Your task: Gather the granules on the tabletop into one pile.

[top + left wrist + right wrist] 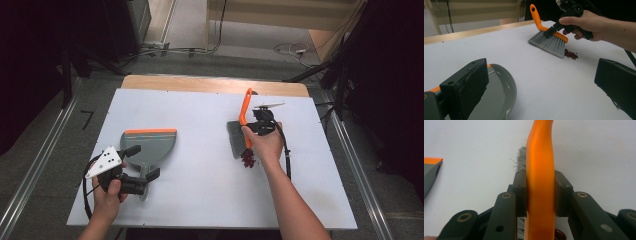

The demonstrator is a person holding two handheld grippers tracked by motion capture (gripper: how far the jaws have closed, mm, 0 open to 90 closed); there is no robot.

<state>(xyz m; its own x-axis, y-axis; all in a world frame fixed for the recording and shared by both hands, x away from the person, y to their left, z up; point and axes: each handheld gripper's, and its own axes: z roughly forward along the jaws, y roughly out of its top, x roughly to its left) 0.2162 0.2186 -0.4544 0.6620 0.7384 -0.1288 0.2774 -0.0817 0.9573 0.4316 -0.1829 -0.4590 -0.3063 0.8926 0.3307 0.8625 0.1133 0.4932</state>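
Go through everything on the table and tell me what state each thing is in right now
Orange-handled brush with grey bristles: clamped in the right tongs, bristles on the table beside the crumbs.
Grey plastic dustpan with orange lip: flat on the table, not gripped.
Small pile of dark red crumbs: unswept.
Left tongs: open over the dustpan's handle.

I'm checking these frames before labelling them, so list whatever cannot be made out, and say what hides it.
- Grey plastic dustpan: handle covered by the open left gripper in the high view; cut off by the bottom edge in the left gripper view.
- Small pile of dark red bits: too small to identify; partly under the right hand from above.
- Orange-handled grey brush: bristles mostly behind the handle and the right gripper.
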